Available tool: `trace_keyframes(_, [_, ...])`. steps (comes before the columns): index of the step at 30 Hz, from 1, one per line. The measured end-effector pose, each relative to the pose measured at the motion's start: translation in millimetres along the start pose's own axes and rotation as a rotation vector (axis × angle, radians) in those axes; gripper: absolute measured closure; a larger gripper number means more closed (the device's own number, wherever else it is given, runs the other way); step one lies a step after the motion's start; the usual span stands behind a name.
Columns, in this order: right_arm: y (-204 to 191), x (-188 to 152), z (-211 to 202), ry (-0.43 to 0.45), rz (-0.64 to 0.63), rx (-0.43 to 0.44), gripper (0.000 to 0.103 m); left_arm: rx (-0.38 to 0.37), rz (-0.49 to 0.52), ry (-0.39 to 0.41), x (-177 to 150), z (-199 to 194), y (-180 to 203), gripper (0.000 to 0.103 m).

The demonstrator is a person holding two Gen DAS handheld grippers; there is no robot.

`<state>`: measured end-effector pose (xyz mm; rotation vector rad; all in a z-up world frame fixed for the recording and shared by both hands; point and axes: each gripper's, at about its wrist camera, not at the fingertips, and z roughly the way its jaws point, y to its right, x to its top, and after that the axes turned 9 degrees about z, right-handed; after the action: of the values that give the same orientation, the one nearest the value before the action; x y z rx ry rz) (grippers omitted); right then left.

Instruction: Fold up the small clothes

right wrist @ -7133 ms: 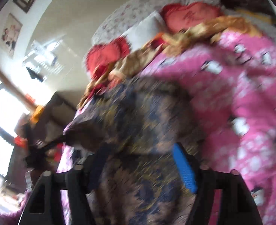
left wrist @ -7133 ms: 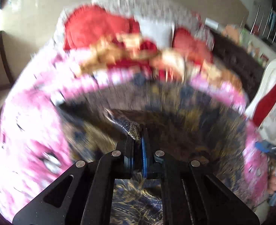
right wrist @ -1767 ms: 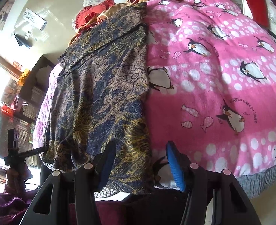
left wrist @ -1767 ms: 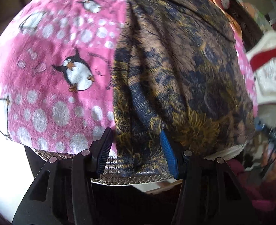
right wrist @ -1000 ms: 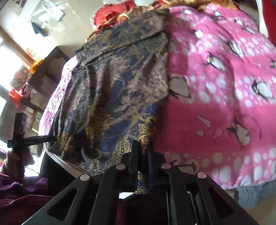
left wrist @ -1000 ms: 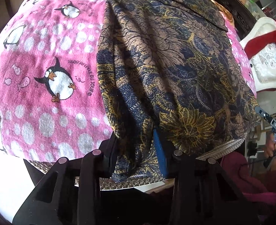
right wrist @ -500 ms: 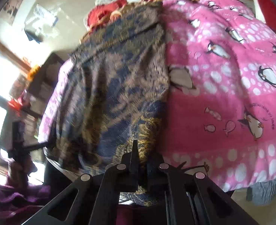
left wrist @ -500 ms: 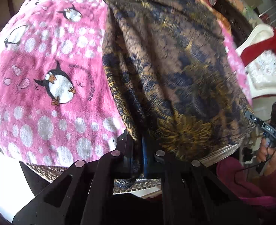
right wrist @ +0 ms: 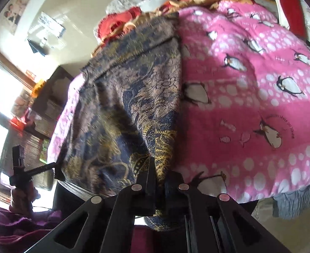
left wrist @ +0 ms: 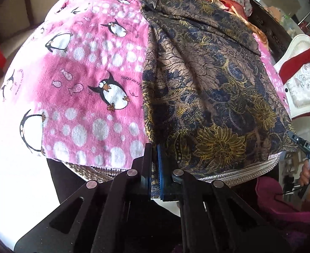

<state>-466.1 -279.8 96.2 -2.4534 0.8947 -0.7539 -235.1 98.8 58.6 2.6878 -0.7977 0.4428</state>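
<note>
A brown, navy and gold floral garment (left wrist: 207, 80) lies spread lengthwise on a pink penguin blanket (left wrist: 81, 78). My left gripper (left wrist: 154, 162) is shut on the garment's near left hem corner at the bed's front edge. In the right wrist view the same garment (right wrist: 134, 97) runs up the blanket (right wrist: 250, 88), and my right gripper (right wrist: 160, 172) is shut on its near right hem corner. The cloth is slightly lifted and bunched at both grips. The other gripper (right wrist: 58, 168) shows at the garment's far hem corner.
Red pillows and gold cloth (right wrist: 134, 19) lie at the head of the bed. A white chair with red cloth (left wrist: 302, 69) stands to the right of the bed. Dark shelves (right wrist: 43, 109) stand on the bed's other side. The bed's front edge (left wrist: 235, 172) is just below the hem.
Both grippers were open around the garment's near hem 1.8 s ago. They have closed on its two corners and begun lifting the hem up.
</note>
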Motion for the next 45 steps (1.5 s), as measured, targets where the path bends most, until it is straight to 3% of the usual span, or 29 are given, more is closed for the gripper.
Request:
trace_keyframes(5, [3.6,8.8,7.2,-0.035,0.043,0.014,0.097,-0.004,0.036,-0.049,6.5,9.9,3.9,0.099])
trace_keyframes(8, [3.4,7.1,10.6,-0.049,0.048,0.004,0.096,-0.012,0.034,-0.096,6.7,20.4,4.8,0.085])
trace_keyframes(13, [3.1,5.6,10.6,-0.063,0.057,0.004,0.092,-0.007,0.042,-0.104,10.4,18.2,2.5,0.084])
trace_keyframes(15, [3.6,6.3,10.5,-0.067,0.056,0.002,0.092,0.015,0.044,-0.113,10.5,16.8,0.0,0.061])
trace_keyframes(21, [3.8,6.3,14.5,-0.079,0.058,0.014,0.092,0.042,0.048,-0.09,10.4,15.5,-3.6,0.054])
trace_keyframes(26, [-0.3,7.1,19.1,-0.089,0.037,0.026,0.092,0.028,0.105,-0.097,18.5,29.0,6.4,0.054])
trace_keyframes(30, [-3.1,7.6,21.1,-0.097,0.018,0.026,0.092,-0.045,0.105,-0.125,26.5,42.6,15.5,0.054])
trace_keyframes(33, [-5.8,7.0,22.0,-0.101,0.001,0.017,0.092,-0.036,0.144,-0.133,27.8,43.3,19.8,0.054])
trace_keyframes(38, [-7.7,6.1,26.5,-0.108,-0.031,0.018,0.092,-0.064,0.108,-0.127,26.4,43.2,13.5,0.054])
trace_keyframes(43, [-18.1,8.9,32.5,-0.085,-0.094,0.008,0.093,-0.034,0.123,-0.125,26.1,39.6,12.9,0.066])
trace_keyframes(45, [-23.4,12.1,32.7,-0.078,-0.114,0.02,0.095,-0.04,0.11,-0.118,27.4,37.2,9.8,0.081])
